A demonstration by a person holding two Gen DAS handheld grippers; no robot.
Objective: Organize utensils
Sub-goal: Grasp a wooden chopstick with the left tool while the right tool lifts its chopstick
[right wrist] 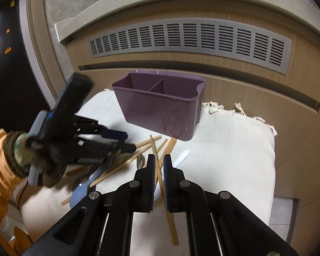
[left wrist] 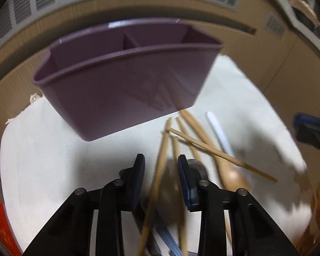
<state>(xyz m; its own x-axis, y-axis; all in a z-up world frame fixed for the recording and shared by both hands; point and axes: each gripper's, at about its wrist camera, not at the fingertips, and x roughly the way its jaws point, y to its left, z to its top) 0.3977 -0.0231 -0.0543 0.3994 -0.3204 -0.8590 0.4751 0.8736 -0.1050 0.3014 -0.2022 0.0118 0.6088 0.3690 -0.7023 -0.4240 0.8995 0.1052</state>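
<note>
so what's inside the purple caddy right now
Nothing visible: the purple caddy shows bare compartments with a divider and no utensils sticking out. Its front wall hides the floors. The wooden utensils lie on the white cloth.

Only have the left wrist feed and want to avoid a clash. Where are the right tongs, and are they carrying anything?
Observer: The right tongs are shut on one chopstick, at the near edge of the utensil pile.
Operator: Clear of the left tongs?
Observer: Yes, apart. In the right wrist view the left tongs reach into the pile from the left, beside the right ones, without contact.
Operator: Anything in the caddy?
Observer: From the right wrist view the purple caddy looks empty in both compartments that show.
</note>
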